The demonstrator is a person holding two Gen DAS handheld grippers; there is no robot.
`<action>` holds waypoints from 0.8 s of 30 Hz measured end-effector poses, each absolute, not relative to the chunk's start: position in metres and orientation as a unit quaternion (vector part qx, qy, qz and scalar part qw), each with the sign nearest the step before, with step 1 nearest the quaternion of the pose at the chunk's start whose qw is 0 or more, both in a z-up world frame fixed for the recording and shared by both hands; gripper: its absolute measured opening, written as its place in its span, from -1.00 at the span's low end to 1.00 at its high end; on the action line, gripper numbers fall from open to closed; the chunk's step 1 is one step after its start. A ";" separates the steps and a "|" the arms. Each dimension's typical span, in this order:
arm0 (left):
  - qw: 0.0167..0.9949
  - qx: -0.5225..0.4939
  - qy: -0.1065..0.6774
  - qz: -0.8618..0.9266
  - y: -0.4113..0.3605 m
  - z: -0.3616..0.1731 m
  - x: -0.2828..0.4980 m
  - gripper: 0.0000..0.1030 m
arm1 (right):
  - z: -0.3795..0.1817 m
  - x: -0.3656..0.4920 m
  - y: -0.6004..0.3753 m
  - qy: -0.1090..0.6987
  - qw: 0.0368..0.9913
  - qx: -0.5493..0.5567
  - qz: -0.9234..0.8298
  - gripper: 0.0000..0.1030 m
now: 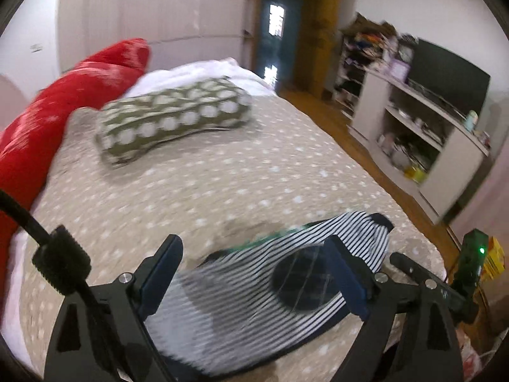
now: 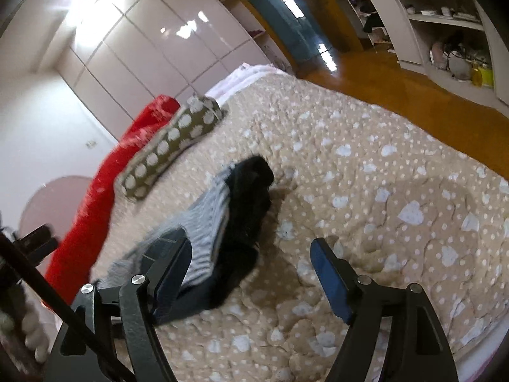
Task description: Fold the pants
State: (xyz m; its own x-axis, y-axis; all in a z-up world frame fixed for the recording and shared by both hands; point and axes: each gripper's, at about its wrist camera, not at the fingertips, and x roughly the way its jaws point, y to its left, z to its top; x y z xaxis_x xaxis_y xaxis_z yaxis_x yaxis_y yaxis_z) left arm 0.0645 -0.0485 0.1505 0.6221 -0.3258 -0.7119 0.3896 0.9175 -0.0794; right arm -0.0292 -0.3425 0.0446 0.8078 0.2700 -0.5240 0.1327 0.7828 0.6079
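Note:
The pants (image 1: pixel 254 286) are black-and-white striped with dark trim and a dark round patch. They lie bunched on the beige dotted bedspread (image 1: pixel 222 184). In the left wrist view they sit under and between the fingers of my left gripper (image 1: pixel 254 264), which is open above them and holds nothing. In the right wrist view the pants (image 2: pixel 229 222) lie crumpled, with a black part on top, at the left finger of my right gripper (image 2: pixel 251 261). That gripper is open and empty. My right gripper also shows at the right edge of the left wrist view (image 1: pixel 470 264).
A green pillow with white dots (image 1: pixel 171 117) and a red blanket (image 1: pixel 54 121) lie at the head of the bed. White shelves (image 1: pixel 423 133) with clutter stand across a wooden floor (image 2: pixel 397 73). A glossy wardrobe (image 2: pixel 159 47) lines the far wall.

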 end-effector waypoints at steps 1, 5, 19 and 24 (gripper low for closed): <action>0.891 0.044 0.398 -0.213 -0.063 0.148 0.075 0.73 | 0.046 -0.028 -0.344 0.306 0.891 0.331 0.046 0.56; 0.854 0.048 0.447 -0.261 -0.118 0.125 0.109 0.73 | 0.043 -0.014 -0.339 0.322 0.882 0.336 0.071 0.56; 0.741 0.064 0.571 -0.348 -0.246 0.030 0.157 0.73 | 0.030 0.021 -0.314 0.348 0.890 0.285 0.076 0.18; 0.721 0.074 0.589 -0.357 -0.248 0.024 0.148 -0.30 | 0.029 0.029 -0.315 0.352 0.884 0.298 0.078 -0.59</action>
